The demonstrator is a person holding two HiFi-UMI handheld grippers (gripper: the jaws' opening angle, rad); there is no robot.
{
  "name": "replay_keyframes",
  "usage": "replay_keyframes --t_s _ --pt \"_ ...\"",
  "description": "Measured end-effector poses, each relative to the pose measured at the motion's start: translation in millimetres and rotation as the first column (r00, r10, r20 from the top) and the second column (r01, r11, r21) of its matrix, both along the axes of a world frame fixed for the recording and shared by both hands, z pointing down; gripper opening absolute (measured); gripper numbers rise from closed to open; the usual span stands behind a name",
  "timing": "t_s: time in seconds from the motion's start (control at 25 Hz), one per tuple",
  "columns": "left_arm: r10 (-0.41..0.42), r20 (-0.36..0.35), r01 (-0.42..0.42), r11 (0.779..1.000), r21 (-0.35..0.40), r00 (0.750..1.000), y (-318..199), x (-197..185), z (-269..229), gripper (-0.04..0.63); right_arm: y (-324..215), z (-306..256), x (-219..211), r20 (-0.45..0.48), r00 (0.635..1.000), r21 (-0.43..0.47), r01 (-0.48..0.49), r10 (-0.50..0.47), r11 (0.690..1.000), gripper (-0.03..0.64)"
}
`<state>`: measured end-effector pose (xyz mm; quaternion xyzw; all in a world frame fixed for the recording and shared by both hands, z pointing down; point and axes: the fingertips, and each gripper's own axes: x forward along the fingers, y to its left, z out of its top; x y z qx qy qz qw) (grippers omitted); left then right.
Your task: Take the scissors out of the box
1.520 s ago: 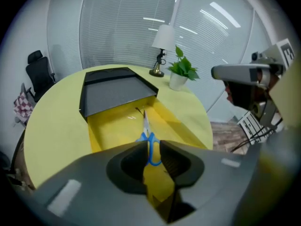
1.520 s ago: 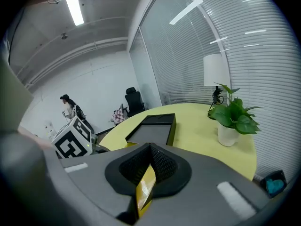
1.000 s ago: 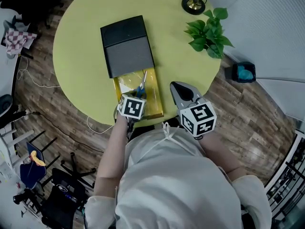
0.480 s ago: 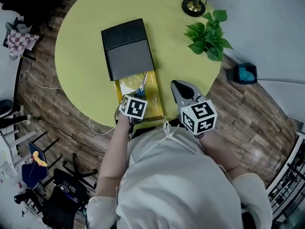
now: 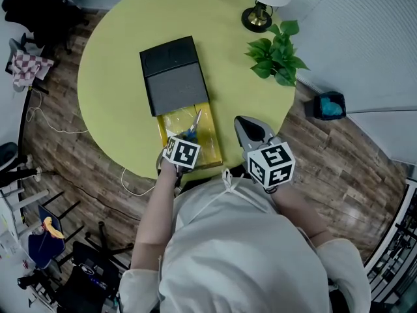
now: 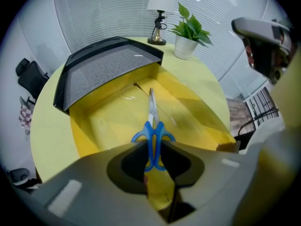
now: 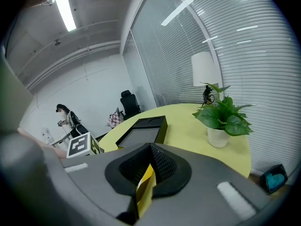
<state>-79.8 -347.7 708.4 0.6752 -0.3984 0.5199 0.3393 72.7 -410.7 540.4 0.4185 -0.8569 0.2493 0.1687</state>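
Step in hand: gripping the scissors (image 6: 151, 126) by the blue handles, before the lift out of the box.
How to do it well: I think the grip should sit on both handle loops together. The lift should go straight up, so that the blade tips cleared the yellow tray (image 6: 94, 126) and did not catch under the black cover (image 6: 103, 69).
Left gripper (image 6: 153, 160): it pointed steeply down into the tray. Its jaws had just been closing and stood about half apart, with the pads pressed on the two handles from both sides.
Scissors: they lay flat on the tray floor, inside the box, blades toward the black cover.
Box: the tray was pulled out of the cover, toward the person.
Right gripper (image 7: 150, 167): its jaws were drawn together, beside the box and apart from it. A thin yellow strip showed in the slit; I could not tell what it was.
Table (image 5: 117, 64): round and yellow-green, with a plant (image 5: 273, 57) and a lamp (image 5: 260, 5) on the far side.
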Motion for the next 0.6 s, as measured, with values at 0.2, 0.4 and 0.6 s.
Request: replay_keyframes --t_s 0.2,0.4,0.6 --pt "-0.012 -0.035 0.013 1.0 0.028 0.999 13.0 -7.3 -12.8 0.089 12.1 -2.6 0.9 -0.008 1.0 0.001 -0.029 0.029 1.0 0.0" --pt "-0.008 -0.081 0.016 0.995 0.099 0.997 16.0 -12.8 -40.4 0.089 23.7 -6.2 -5.8 -0.011 0.999 0.011 -0.038 0.038 0.999 0.0" --pt "0.013 -0.146 0.014 0.984 0.18 0.989 17.0 -9.6 -74.5 0.089 33.1 -11.9 -15.3 -0.012 0.999 0.023 -0.038 0.038 0.999 0.0"
